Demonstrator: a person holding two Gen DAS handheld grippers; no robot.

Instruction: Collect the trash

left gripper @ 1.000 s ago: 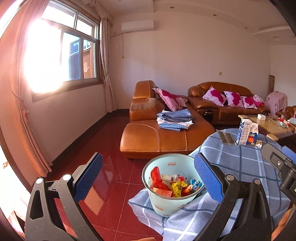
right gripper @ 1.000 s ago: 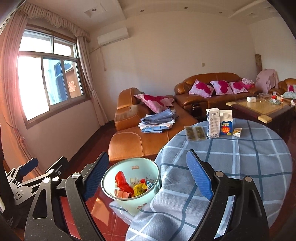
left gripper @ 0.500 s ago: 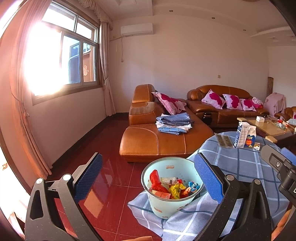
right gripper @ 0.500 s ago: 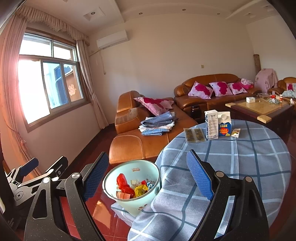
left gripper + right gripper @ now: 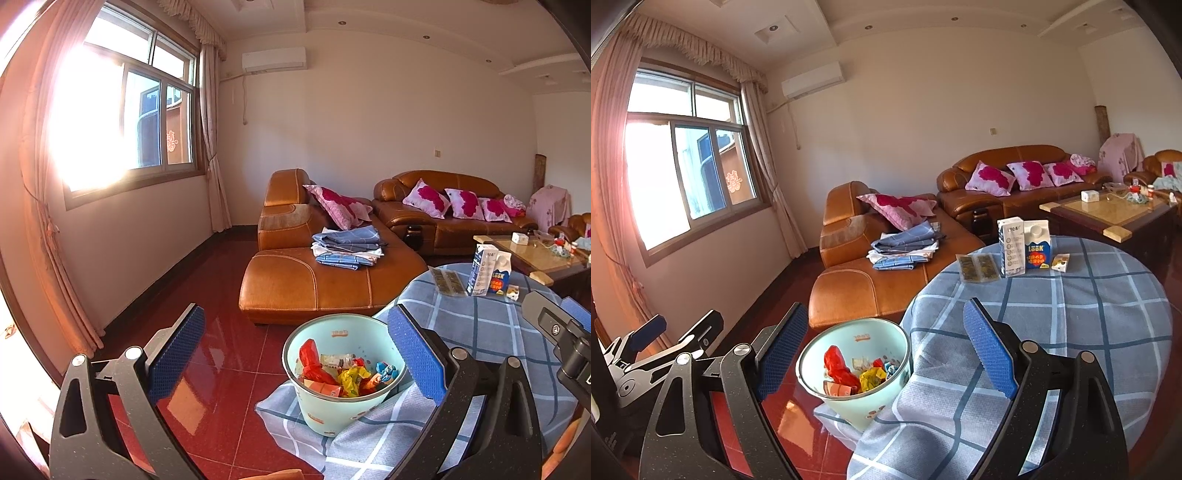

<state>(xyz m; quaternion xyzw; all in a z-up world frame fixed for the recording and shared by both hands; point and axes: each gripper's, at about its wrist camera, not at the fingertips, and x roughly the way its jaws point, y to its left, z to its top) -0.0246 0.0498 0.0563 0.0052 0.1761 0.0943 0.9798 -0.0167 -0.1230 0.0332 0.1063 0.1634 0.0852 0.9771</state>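
Plainly, both tools stand with their blue pads spread wide and nothing between them. Taking the pale green trash bin [image 5: 345, 373] as the landmark: furthest left of it is the sunlit window [image 5: 122, 122], and on the near left side hangs the left gripper [image 5: 295, 365], whose left pad is over the red tiled floor [image 5: 207, 302] while its right pad sits just right of the bin's rim. The bin itself stands on the floor, half wrapped by the hanging edge of the blue checked tablecloth [image 5: 480, 332], and holds crumpled red, yellow and blue wrappers [image 5: 343, 373]. Behind the bin is the tan leather sofa [image 5: 314, 280] with folded blue cloths on it. Right of the bin, on the table's far side, lie two flat packets [image 5: 977, 267], then a tall white carton [image 5: 1012, 247], a blue milk carton [image 5: 1038, 249] and a small box [image 5: 1060, 263]. The right gripper [image 5: 886, 354] frames the bin, empty, its right pad over the cloth.
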